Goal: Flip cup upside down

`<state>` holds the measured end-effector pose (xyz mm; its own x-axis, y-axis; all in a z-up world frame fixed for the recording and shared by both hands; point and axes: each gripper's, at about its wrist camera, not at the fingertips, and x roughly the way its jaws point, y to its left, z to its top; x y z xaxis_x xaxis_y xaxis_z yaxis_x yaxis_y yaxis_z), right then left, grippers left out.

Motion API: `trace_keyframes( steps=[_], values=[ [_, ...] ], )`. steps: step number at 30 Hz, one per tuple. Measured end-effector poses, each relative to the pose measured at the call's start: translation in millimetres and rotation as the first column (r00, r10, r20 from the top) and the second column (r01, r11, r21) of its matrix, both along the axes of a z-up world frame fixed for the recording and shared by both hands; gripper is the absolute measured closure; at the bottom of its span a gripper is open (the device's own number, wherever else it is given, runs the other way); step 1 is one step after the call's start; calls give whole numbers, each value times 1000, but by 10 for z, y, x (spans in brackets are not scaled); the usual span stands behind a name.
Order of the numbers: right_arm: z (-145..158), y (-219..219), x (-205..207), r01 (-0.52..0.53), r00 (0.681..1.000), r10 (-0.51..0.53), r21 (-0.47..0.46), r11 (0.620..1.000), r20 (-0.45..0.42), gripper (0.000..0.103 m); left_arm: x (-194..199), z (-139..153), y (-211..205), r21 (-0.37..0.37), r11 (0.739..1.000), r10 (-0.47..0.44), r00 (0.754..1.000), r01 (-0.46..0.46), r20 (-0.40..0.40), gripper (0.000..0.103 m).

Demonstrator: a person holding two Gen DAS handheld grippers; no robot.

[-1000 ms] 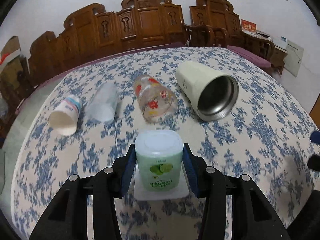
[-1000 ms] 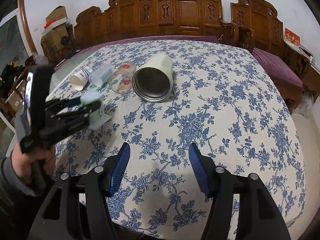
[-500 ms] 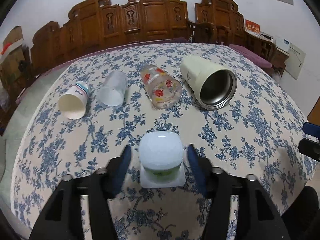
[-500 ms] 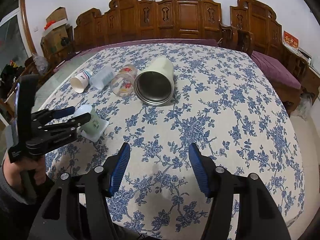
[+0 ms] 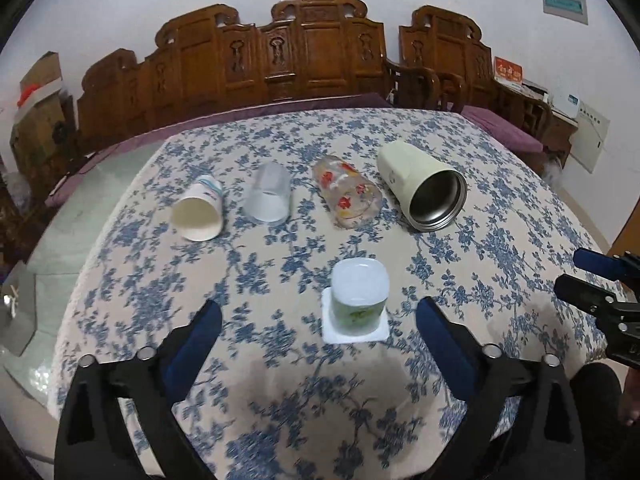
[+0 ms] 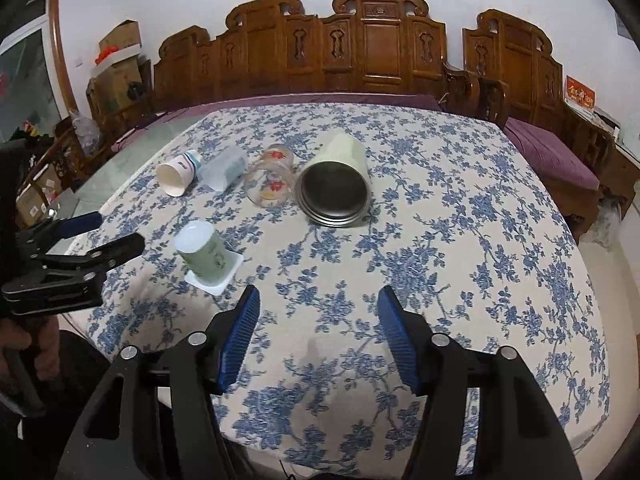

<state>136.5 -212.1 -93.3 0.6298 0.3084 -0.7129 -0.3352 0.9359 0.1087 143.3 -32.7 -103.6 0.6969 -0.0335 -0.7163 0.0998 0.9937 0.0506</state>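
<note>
Both sets of jaws stand apart, gripping nothing.

Left gripper (image 5: 318, 322): blue-padded fingers spread wide above the floral tablecloth (image 5: 500, 240). Just ahead of the gap, slightly right of centre, the green cup (image 5: 360, 294) stands upside down, white base uppermost, on a white square coaster (image 5: 354, 330), touching neither finger.

Right gripper (image 6: 318, 332): fingers parted over bare cloth, nothing between them. Cup and coaster lie ahead and to its left.

Beyond the cup, a row lying on their sides, left to right: paper cup (image 5: 198, 214), frosted plastic cup (image 5: 268, 200), printed glass (image 5: 346, 198), cream steel tumbler (image 5: 422, 190), mouths facing the grippers.

Farthest: carved wooden chairs (image 5: 320, 52) against a white wall.

Right wrist view only: the hand (image 6: 22, 354) gripping the left tool's handle at the near left, fingers level and pointing toward the cup. Left wrist view only: the right gripper's tips at the right edge.
</note>
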Motion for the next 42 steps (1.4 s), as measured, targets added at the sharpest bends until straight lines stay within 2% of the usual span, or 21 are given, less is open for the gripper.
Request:
trace_keyframes(
  steps=[2,4,6,10,18,23,27,31,42],
  values=[
    [28,56,-57,0,1000,0,2,1000,14,30,-66,42,50,11,1000,12,1000,-12,-7,8],
    [58,96,-110,5,1000,-5,13,1000,23,16,-136,75,99,13,1000,24,1000,-24,-11,8],
    [86,125,-170,13,999,-14,31,999,35,10,-241,114,159,10,999,33,999,-33,-17,8],
    [112,198,-297,18,999,-21,52,998,45,3,-459,177,245,10,999,51,999,-51,-15,8],
    [171,248,-589,28,997,-33,81,996,64,3,-857,348,349,4,997,75,997,-75,13,8],
    [434,218,-818,31,987,-45,96,995,152,3,-1124,609,350,-11,996,85,993,-85,82,8],
    [745,194,-1059,38,964,-63,101,994,258,3,-1333,831,330,-29,996,90,985,-87,146,8],
    [982,163,-1252,33,943,-71,122,992,325,3,-1482,1006,304,-30,995,102,973,-98,206,8],
    [1208,124,-1439,24,922,-77,143,989,378,3,-1684,1239,247,-16,994,106,950,-105,292,8]
  ],
)
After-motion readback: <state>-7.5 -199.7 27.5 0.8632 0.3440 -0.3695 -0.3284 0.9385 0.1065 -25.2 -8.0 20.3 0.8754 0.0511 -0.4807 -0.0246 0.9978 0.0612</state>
